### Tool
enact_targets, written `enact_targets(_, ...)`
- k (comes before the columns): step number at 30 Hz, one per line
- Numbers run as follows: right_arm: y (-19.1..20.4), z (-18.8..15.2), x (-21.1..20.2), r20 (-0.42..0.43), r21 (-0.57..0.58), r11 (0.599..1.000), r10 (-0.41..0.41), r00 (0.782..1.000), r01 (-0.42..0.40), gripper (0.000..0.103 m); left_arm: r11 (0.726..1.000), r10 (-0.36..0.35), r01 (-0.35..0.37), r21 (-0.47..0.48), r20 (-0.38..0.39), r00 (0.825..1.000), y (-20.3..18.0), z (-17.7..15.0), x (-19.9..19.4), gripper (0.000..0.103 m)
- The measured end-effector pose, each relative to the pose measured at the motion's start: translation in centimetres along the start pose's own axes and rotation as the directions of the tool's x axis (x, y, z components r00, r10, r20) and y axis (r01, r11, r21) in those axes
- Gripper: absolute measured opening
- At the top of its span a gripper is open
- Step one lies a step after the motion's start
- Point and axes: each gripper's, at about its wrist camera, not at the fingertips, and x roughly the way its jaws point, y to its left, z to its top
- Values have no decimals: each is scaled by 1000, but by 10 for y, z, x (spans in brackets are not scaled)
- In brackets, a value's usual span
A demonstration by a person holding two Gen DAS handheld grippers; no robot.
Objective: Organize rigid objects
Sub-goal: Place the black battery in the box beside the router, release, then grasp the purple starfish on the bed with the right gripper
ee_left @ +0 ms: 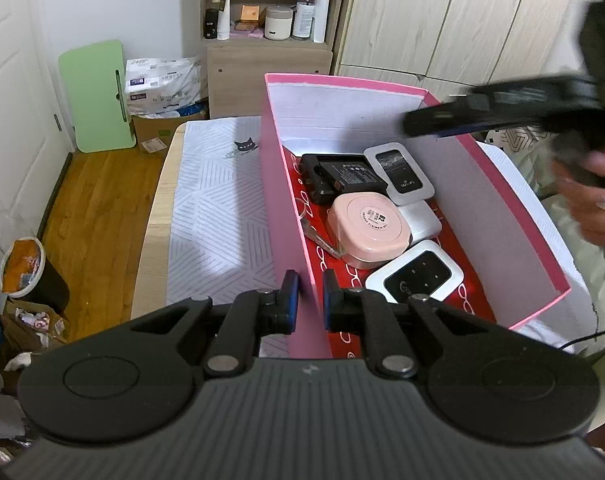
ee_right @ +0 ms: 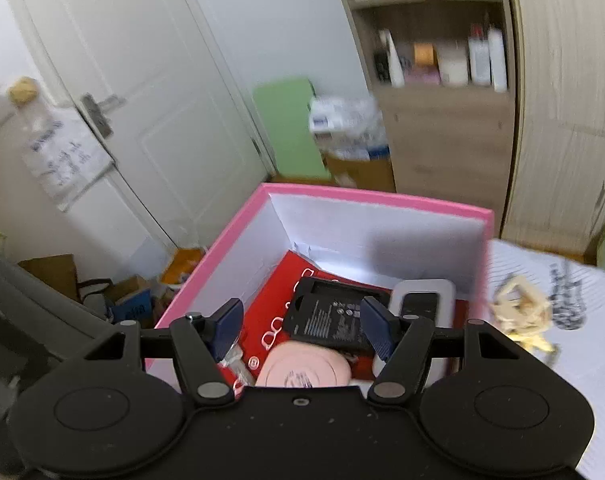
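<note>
A pink box [ee_left: 280, 216] stands on the bed, and its near wall also shows in the right wrist view [ee_right: 206, 276]. Inside lie a black battery pack [ee_left: 342, 178], a white WiFi router [ee_left: 400, 174], a pink rounded case [ee_left: 368, 230] and a second white router [ee_left: 416, 278]. My left gripper [ee_left: 310, 300] is shut on the box's left wall at its near corner. My right gripper [ee_right: 302, 328] is open and empty above the box, over the battery pack [ee_right: 334, 320] and pink case [ee_right: 302, 368]. It also shows blurred in the left wrist view [ee_left: 442, 120].
The bed's patterned sheet [ee_left: 218, 216] lies left of the box. A bunch of keys and trinkets [ee_right: 526, 312] lies on the sheet right of the box. A shelf unit [ee_left: 270, 32], wardrobe [ee_left: 462, 20], green board [ee_left: 98, 96] and floor clutter stand beyond.
</note>
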Motion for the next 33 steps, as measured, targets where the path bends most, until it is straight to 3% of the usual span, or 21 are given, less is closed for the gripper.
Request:
enact_targets(6,-26,-32,-63,62,16,1000,25,998,-26,70,1000,5,-5,27,-3,1000,-2,1,0,10)
enact_targets(14,-76,-85,-107,97,115,993,-44,994,33,70,998,28,-28,53,-9,1000,-8,1,-2,10)
enact_targets(19,-109,-124,-102,63,190,979,-86,994,73,63,999,20,-19,43,-9,1000,-6,2,-3,10)
enact_targets(25,-126,-161,-83,69,175,972,-172,983,158,58,998,43,-42,50,-10,999,-11,3,-1,10)
enact_targets(29,-127,-175,-70,115,149,965,-234,966,216,58,999,39,-39,38,-7,999,-9,1,-2,10)
enact_targets(33,-133,-178,-57,133,171,960,-245,960,222,58,999,35,-35,30,-11,999,-8,0,-3,10)
